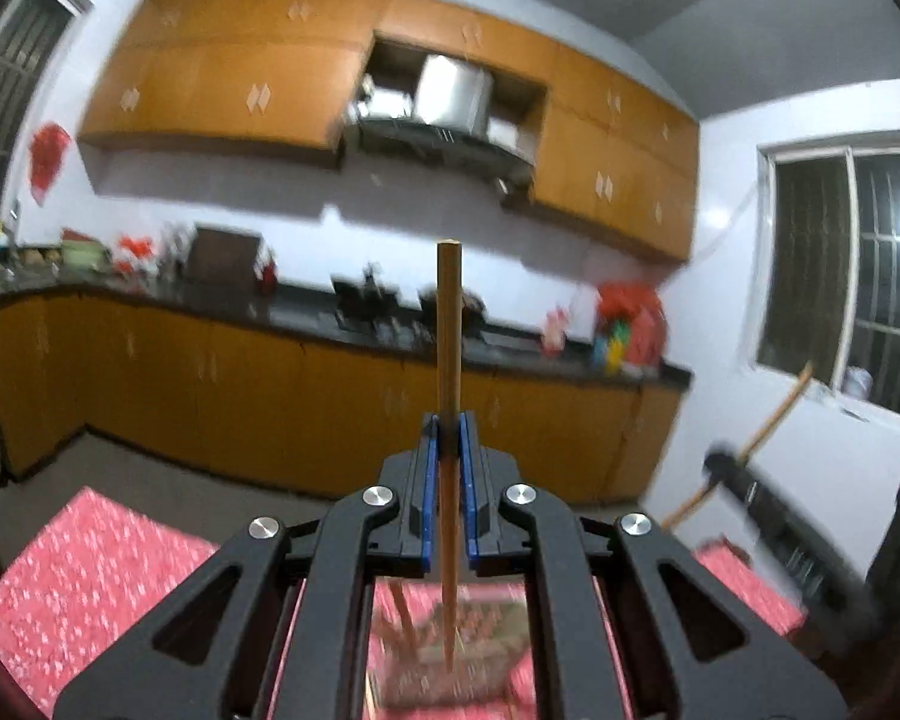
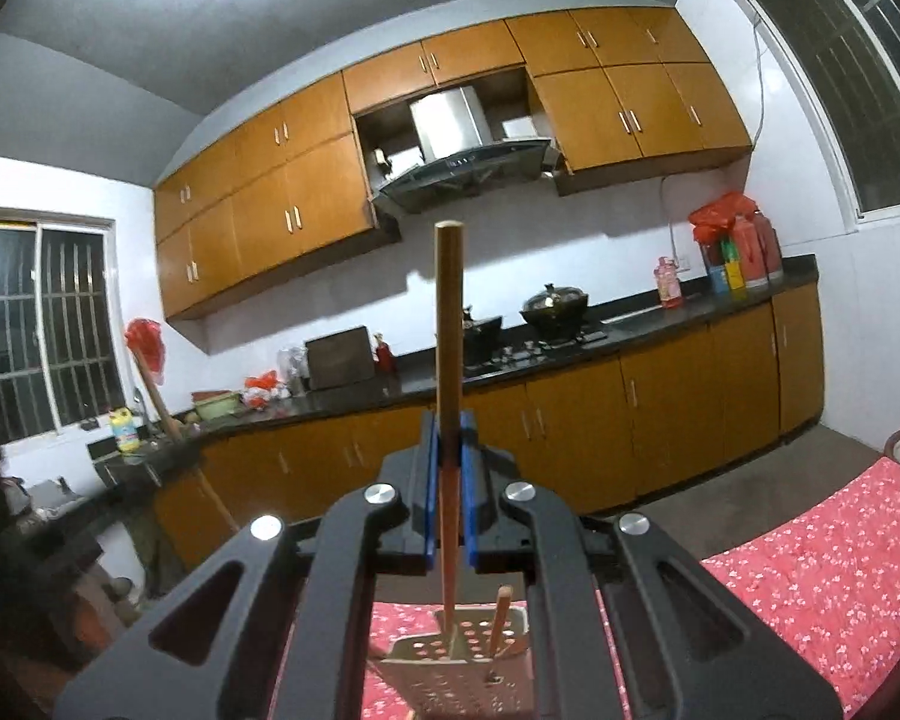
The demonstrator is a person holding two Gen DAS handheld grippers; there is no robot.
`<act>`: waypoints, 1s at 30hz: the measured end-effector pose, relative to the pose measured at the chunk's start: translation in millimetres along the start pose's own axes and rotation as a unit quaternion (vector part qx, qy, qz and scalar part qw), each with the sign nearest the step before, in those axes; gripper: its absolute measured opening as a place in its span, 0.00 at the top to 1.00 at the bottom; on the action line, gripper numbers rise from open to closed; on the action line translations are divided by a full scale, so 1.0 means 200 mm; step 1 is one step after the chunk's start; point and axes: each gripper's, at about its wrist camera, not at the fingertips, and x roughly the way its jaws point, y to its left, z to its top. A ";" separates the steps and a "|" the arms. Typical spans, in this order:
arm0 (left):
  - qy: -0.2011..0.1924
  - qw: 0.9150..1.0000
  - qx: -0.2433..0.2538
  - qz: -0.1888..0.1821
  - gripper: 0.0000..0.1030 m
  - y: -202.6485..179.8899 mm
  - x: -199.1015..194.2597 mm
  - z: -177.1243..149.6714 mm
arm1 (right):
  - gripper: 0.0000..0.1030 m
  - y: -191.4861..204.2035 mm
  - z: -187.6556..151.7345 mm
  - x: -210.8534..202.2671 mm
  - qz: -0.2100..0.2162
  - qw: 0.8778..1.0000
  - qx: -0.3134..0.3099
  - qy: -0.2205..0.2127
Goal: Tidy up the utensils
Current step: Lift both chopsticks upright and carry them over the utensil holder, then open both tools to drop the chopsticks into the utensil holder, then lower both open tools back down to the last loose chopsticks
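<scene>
Chopstick [image 1: 449,324] clamped upright in left gripper [image 1: 448,441], tip hanging over perforated metal holder [image 1: 438,660] below. Second chopstick [image 2: 449,324] pinched same way in right gripper [image 2: 448,444], lower end at holder rim [image 2: 450,654]; another chopstick [image 2: 499,618] already leans inside. Vertical hold likely so sticks drop tip-first into holder. Holder stands on red floral worktop [image 2: 822,570]. Kitchen cabinets [image 2: 570,420] beyond.

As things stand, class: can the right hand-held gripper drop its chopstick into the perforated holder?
Probably yes: the right hand-held gripper holds its chopstick upright right above the perforated holder, with nothing between.
</scene>
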 end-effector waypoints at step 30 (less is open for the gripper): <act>0.013 0.999 -0.037 0.024 0.65 0.13 0.08 -0.15 | 0.82 -0.03 -0.13 0.01 -0.014 0.999 -0.020 0.040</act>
